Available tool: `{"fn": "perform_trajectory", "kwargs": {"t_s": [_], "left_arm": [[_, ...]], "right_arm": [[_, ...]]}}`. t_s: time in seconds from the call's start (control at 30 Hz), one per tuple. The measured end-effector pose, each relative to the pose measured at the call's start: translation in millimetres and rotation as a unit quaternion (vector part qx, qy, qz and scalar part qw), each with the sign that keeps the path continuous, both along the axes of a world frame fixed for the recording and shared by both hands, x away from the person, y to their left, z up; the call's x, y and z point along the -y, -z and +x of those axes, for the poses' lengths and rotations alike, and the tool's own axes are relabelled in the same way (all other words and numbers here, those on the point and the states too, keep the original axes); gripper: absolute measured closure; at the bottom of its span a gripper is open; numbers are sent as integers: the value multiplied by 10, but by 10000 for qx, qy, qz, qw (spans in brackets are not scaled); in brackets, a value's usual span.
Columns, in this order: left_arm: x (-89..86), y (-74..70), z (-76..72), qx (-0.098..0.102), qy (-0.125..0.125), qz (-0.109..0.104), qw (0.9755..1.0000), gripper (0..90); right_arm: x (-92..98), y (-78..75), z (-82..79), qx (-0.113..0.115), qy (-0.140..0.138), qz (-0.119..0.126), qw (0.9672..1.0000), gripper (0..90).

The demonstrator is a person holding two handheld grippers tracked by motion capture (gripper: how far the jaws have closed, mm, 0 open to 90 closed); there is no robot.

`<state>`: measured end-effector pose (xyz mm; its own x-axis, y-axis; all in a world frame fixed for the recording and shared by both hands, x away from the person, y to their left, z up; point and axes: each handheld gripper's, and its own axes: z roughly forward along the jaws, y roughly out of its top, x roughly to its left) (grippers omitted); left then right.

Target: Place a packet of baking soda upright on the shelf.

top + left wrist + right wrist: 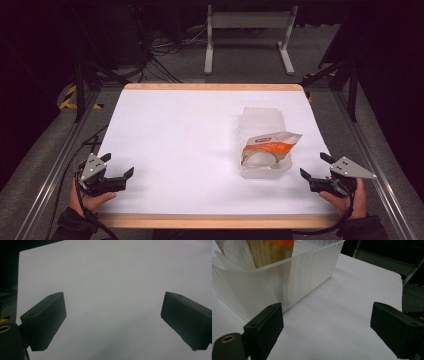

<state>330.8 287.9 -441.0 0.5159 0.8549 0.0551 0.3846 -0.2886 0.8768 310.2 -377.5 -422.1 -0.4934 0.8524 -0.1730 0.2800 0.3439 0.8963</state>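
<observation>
The counter (190, 150) was a white sheet edged in pale wood along its near and far sides, set in a dim room. Grey carpet lay around it, metal rails ran down both flanks, and beyond the far edge stood a grey metal frame (248, 35) with tangled cables (160, 55) on the floor at about 11 o'clock.

A translucent plastic tub (263, 145) sat right of the counter's centre, holding an orange-and-white packet (270, 147) that leaned inside it. From the right claw (314, 171), resting at the counter's 4 o'clock corner, the tub lay near at about 10 o'clock, not touching; its jaws were spread wide and held nothing. The left claw (120, 167), at the 8 o'clock corner, was well apart from the tub, which lay toward its 2 o'clock; it too gaped wide and empty over bare white counter.
</observation>
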Motion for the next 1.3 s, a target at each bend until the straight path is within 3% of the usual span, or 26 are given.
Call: {"fn": "perform_trajectory", "kwargs": {"t_s": [0.33,0.67,1.0,1.3], "left_arm": [[87,-32,-13,87,89,76,9999,69],[89,-27,-12,94,12,125,9999,70],[123,-6,38,47,14,338,9994,68],[132,-1,39,56,33,388,9992,67]], "right_arm": [[0,-11,-6,106,162,8,9998,128],[7,5,4,47,156,39,9999,128],[36,33,23,7,157,100,9998,125],[26,37,25,-16,169,29,9999,124]]}}
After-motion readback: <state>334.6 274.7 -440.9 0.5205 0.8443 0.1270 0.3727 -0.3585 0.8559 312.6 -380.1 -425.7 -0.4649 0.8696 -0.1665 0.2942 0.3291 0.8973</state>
